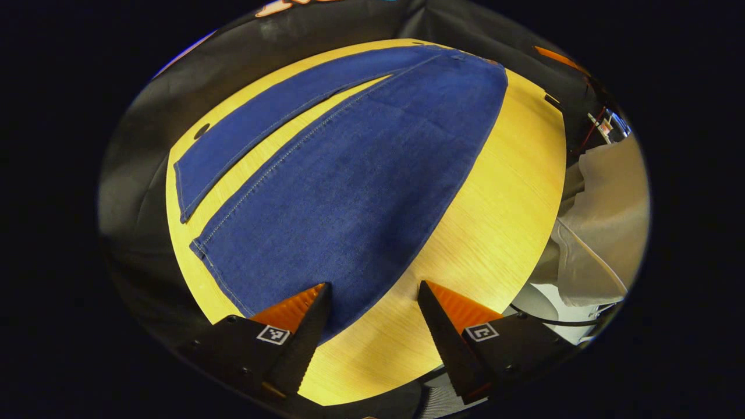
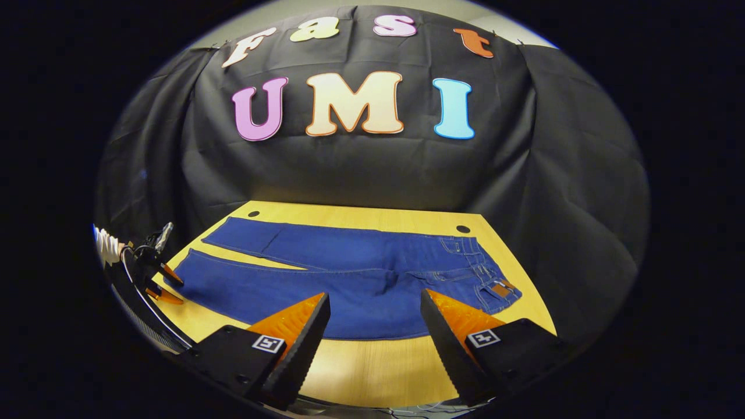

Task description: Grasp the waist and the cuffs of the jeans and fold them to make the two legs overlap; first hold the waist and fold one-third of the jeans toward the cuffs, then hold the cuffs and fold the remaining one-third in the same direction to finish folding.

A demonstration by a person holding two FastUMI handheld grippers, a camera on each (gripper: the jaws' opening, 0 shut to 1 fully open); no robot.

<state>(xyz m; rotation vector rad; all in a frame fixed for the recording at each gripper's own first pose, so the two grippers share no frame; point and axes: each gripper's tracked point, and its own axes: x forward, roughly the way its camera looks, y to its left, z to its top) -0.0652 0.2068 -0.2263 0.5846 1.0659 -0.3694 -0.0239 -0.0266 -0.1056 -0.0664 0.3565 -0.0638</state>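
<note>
Blue jeans lie flat on the wooden table, legs apart, waist at the right and cuffs at the left in the right gripper view. My right gripper hovers open near the table's front edge, just short of the near leg's middle. In the left gripper view the jeans stretch away, with the near cuff at lower left and the waist far off. My left gripper is open above the near leg by its cuff end. It also appears as the left gripper by the cuffs.
The table is ringed by the booth's black cloth wall at the back and sides. Small round holes mark its far corners. A person's light clothing is beside the table's edge in the left gripper view.
</note>
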